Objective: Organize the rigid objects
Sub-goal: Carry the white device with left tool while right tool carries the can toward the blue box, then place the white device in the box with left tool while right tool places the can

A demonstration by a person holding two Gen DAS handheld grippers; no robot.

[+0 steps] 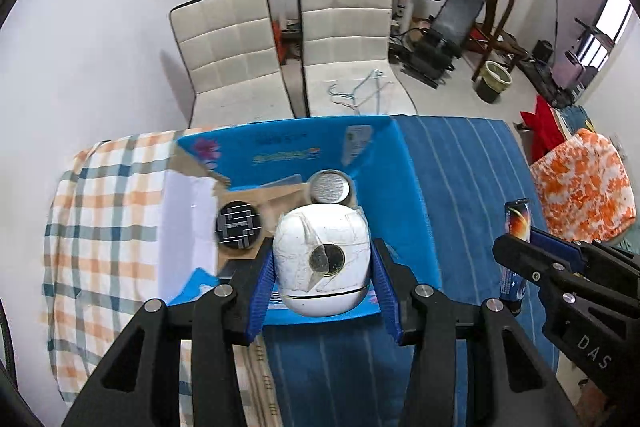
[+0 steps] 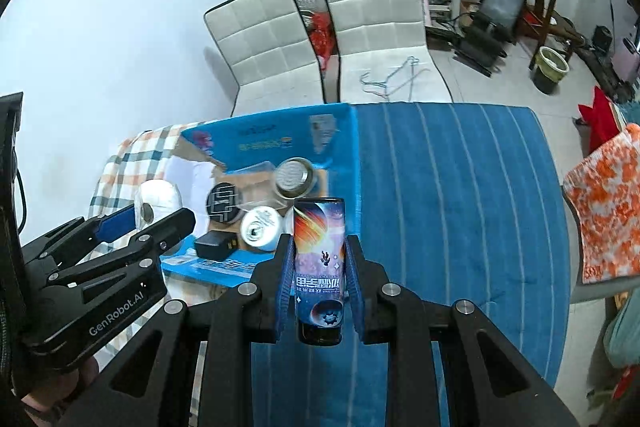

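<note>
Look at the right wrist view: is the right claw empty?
No, the right claw is shut on a space-patterned tube, gripped between its blue fingers.

Your table (image 2: 540, 307) wears a blue striped cloth (image 2: 460, 207); a checked cloth (image 1: 100, 227) covers its left end. An open blue cardboard box (image 1: 404, 187) sits where they meet.

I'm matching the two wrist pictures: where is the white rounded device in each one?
Left wrist view: white rounded device low at centre, clamped in the left tool, above the blue box.
Right wrist view: white rounded device at mid-left, in the left tool.
Shared landmark: the metal tin in the blue box.
</note>
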